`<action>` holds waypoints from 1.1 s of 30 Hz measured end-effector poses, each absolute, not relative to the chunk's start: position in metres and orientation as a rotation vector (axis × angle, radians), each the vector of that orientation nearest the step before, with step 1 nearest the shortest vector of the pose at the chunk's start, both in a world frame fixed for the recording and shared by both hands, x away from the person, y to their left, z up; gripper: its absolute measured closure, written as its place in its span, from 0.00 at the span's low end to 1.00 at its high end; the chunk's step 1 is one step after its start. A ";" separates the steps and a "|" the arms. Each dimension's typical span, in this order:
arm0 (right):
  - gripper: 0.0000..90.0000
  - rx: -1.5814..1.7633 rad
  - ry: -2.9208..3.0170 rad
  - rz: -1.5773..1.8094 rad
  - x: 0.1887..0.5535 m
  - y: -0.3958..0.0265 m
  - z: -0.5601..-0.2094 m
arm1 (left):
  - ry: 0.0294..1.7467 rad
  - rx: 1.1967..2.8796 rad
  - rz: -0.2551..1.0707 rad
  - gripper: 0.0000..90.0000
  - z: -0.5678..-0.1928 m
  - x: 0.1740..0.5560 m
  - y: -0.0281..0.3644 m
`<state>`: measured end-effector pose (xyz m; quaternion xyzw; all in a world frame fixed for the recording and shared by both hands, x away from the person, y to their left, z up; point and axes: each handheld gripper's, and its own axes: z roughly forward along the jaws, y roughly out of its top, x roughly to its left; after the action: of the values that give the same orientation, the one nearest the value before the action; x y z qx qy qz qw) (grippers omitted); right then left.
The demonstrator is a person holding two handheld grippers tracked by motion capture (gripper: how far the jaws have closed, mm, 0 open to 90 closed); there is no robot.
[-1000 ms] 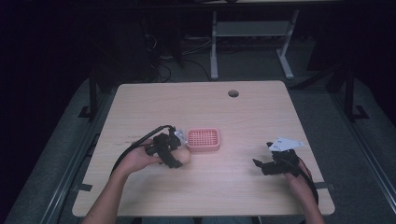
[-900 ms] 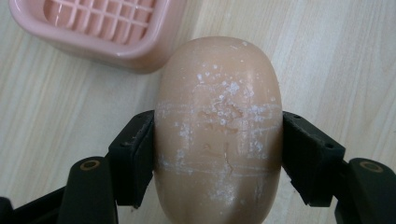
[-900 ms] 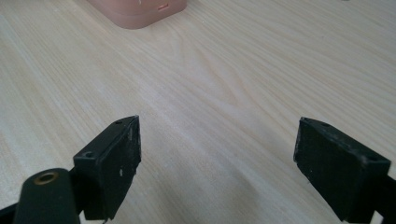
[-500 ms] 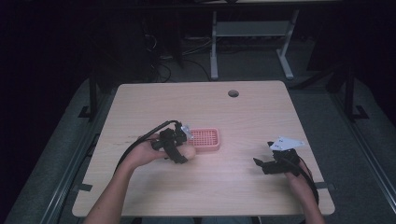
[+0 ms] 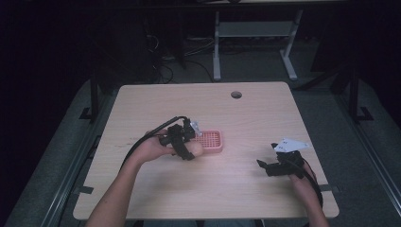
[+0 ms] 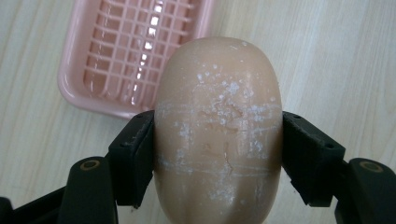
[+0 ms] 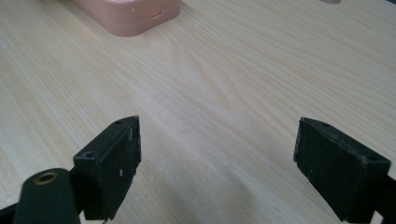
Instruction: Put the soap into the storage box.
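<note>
Light wood tabletop (image 5: 246,118), rectangular, with a round grommet hole (image 5: 236,94) near its far edge. Left tool (image 5: 189,150), held in the person's left hand (image 5: 152,148), sits left of centre; its two black jaws are clamped on the flanks of a peach-coloured oval soap bar (image 6: 218,126), its surface scuffed and flecked with white. The soap is held above the tabletop, just at the near edge of a pink soap dish (image 6: 135,51) with a gridded floor; from the high view it is hard to tell whether the soap touches the dish rim. The dish (image 5: 208,140) rests on the tabletop at about centre. A black cable (image 5: 142,142) trails from the left tool along the forearm. Right tool (image 5: 267,166), in the person's right hand (image 5: 300,182), lies near the right front of the tabletop, well apart from the dish; its jaws stand wide with nothing between them, and a grey three-cornered plate (image 5: 289,145) sits on top.
</note>
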<state>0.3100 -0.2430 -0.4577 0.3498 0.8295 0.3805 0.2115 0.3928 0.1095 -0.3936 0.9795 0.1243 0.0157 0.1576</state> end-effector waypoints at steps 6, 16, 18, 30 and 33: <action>0.16 0.976 2.308 1.057 0.310 -0.243 -0.458 | 0.336 2.820 0.047 0.36 -0.391 0.401 0.099; 0.16 0.980 2.305 1.061 0.310 -0.244 -0.457 | 0.334 2.826 0.041 0.36 -0.391 0.412 0.093; 0.16 0.976 2.307 1.059 0.310 -0.245 -0.457 | 0.336 2.827 0.041 0.36 -0.391 0.414 0.092; 0.15 1.006 2.272 1.056 0.311 -0.246 -0.456 | 0.332 2.814 0.022 0.36 -0.393 0.426 0.080; 0.15 1.008 2.275 1.054 0.311 -0.246 -0.456 | 0.338 2.810 0.012 0.36 -0.395 0.430 0.078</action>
<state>0.3107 -0.2464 -0.4556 0.3640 0.8217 0.3806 0.2181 0.4300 0.0780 -0.3954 0.9808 0.1180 0.0041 0.1552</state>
